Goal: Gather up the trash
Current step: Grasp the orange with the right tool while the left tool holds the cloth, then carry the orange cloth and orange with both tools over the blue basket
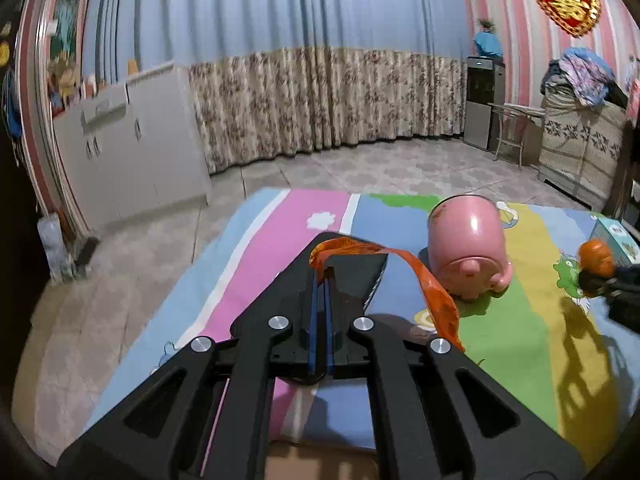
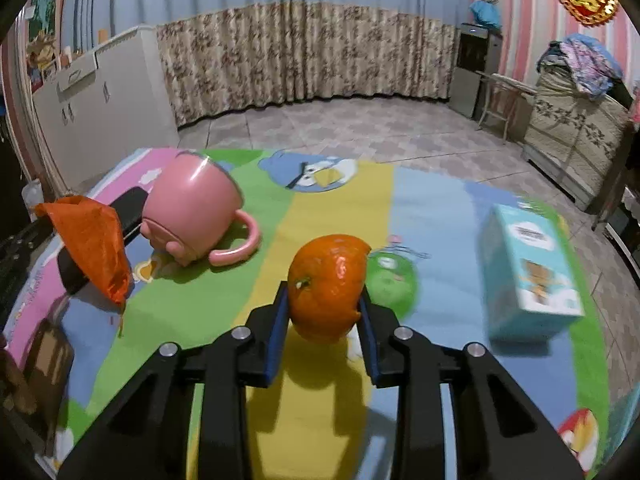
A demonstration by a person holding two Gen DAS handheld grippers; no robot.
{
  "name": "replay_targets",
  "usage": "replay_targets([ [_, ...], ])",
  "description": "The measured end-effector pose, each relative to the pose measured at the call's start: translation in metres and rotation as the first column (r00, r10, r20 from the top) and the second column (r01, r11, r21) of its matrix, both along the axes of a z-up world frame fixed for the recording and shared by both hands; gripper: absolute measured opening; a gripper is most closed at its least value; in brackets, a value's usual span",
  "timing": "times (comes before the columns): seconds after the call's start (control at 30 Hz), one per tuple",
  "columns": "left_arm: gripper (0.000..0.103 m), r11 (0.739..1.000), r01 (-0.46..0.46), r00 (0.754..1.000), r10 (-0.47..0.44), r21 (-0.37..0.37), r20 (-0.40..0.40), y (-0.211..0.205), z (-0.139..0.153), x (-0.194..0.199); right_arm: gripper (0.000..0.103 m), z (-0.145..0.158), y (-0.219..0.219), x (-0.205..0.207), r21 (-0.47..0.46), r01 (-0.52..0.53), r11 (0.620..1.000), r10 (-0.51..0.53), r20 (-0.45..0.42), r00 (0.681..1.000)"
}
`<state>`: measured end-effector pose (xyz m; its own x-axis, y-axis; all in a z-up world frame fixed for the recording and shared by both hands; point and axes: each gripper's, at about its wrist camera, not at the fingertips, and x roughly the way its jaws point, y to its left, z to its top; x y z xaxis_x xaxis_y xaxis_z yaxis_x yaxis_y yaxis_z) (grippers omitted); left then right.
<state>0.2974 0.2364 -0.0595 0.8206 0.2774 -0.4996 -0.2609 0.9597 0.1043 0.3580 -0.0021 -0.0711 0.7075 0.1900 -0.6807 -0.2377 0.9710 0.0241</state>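
My left gripper [image 1: 320,276] is shut on an orange plastic wrapper [image 1: 436,300] that trails to the right over the colourful mat; the wrapper also shows at the left of the right wrist view [image 2: 94,248]. My right gripper [image 2: 324,308] is shut on an orange peel [image 2: 328,284] shaped like a hollow mandarin, held above the mat; the peel also shows at the right edge of the left wrist view [image 1: 596,256]. A pink pig-shaped mug [image 1: 468,244] lies tipped on the mat between the two grippers and shows in the right wrist view [image 2: 192,208] too.
A light blue carton [image 2: 528,272] stands on the mat [image 2: 320,400] at the right. Beyond the mat is tiled floor [image 2: 340,128], a white cabinet [image 1: 132,148] at the left, curtains at the back and covered furniture [image 2: 572,140] at the right. Something brown [image 2: 44,364] sits at the mat's left edge.
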Motion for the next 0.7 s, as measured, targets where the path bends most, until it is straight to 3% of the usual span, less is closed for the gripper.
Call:
replay_targets([
  [0.2,0.002,0.999,0.047,0.998,-0.048,0.007,0.044,-0.033,0.024,-0.017,0.032,0.029,-0.058,-0.044,0.004,0.052,0.999,-0.052,0.056,0.997],
  [0.37,0.002,0.986,0.169,0.981,-0.169,0.009,0.1,-0.089,0.057,-0.045,0.032,0.055,-0.143,-0.095,0.026,0.167,0.986,-0.169,0.102,0.98],
  [0.53,0.002,0.954,0.301,0.942,-0.297,-0.002,0.157,-0.152,0.086,-0.072,0.032,0.069,-0.228,-0.148,0.045,0.295,0.955,-0.298,0.124,0.947],
  [0.7,0.002,0.901,0.432,0.893,-0.419,-0.05,0.168,-0.219,0.095,-0.089,0.032,0.068,-0.299,-0.187,0.058,0.423,0.904,-0.427,0.131,0.895],
])
